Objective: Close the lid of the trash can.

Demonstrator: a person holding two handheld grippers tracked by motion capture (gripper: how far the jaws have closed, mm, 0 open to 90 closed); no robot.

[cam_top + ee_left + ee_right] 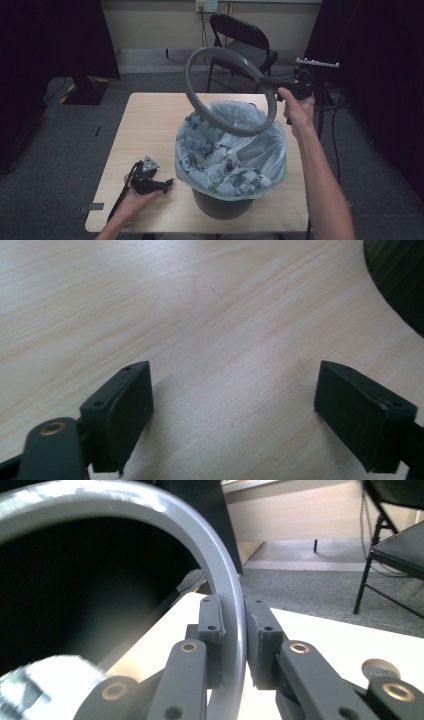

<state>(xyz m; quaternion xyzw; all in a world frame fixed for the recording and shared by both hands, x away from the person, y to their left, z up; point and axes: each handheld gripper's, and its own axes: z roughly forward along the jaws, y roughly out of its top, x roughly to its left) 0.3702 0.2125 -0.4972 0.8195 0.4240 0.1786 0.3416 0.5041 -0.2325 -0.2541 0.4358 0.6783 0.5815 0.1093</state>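
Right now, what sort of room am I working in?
Probably a lab or office workroom, not a home: a bare wooden table on grey carpet, a folding chair by a plain wall, and black curtains at both sides.

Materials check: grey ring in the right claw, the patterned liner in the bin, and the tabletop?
Grey round ring: probably moulded plastic, smooth semi-gloss; a light streak runs along its curve in the right gripper view, where the right claw clamps it.
Patterned translucent bin liner: thin plastic film, crinkled and draped over the rim.
Pale table: wood-grain surface, matte; laminate or veneer, can't tell.
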